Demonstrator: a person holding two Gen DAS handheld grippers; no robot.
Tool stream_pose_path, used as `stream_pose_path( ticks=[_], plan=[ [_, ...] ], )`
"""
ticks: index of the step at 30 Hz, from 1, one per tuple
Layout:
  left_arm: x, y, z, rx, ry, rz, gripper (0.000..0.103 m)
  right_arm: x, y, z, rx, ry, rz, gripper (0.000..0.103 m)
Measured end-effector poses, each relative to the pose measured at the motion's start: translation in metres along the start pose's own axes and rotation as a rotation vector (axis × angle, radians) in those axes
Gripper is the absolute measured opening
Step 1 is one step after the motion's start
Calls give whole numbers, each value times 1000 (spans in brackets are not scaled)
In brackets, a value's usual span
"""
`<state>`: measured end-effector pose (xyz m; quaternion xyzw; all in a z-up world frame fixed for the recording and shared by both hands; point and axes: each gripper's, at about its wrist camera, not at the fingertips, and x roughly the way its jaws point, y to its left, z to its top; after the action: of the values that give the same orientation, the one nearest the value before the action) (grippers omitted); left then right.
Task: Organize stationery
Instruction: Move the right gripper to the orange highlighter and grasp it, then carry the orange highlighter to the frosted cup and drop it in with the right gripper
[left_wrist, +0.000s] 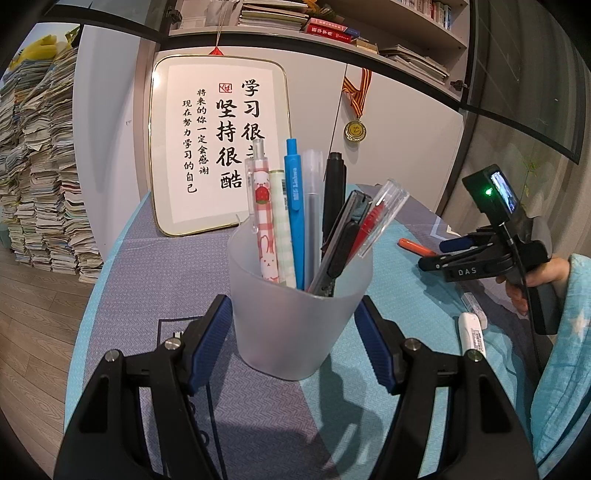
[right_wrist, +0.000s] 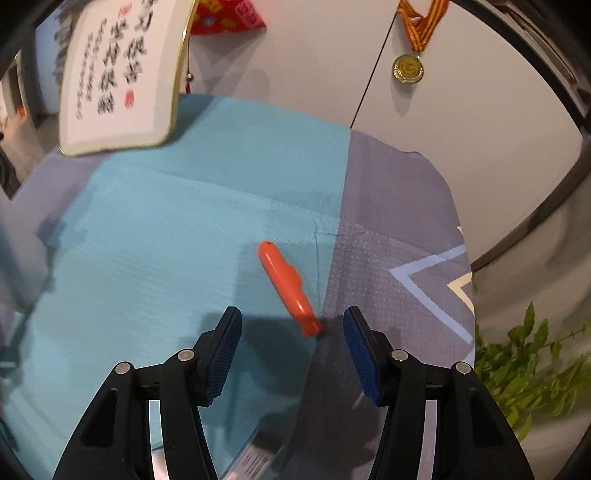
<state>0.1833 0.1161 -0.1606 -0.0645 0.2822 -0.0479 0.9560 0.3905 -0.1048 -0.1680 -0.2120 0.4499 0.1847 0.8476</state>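
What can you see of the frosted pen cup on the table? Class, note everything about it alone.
The frosted pen cup looks like translucent white plastic, round and tapering toward its base. It stands upright on the blue and grey tablecloth, in front of a framed calligraphy board. Its open mouth holds about seven pens and markers, leaning at different angles. The left claw is shut on its lower half, one blue pad pressing each side. No lid or handle shows.
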Motion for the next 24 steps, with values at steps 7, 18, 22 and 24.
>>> stream_pose_path(
  ticks=[7, 18, 22, 24],
  plan=[
    [0, 0, 0, -1, 1, 0, 67, -11, 9, -10, 36, 22, 80, 11],
    [0, 0, 0, 0, 1, 0, 67, -116, 71, -53, 10, -149, 177, 11],
    [0, 0, 0, 0, 1, 0, 67, -149, 86, -54, 0, -214, 207, 11],
    [0, 0, 0, 0, 1, 0, 67, -161, 92, -53, -4, -249, 224, 11]
  ],
)
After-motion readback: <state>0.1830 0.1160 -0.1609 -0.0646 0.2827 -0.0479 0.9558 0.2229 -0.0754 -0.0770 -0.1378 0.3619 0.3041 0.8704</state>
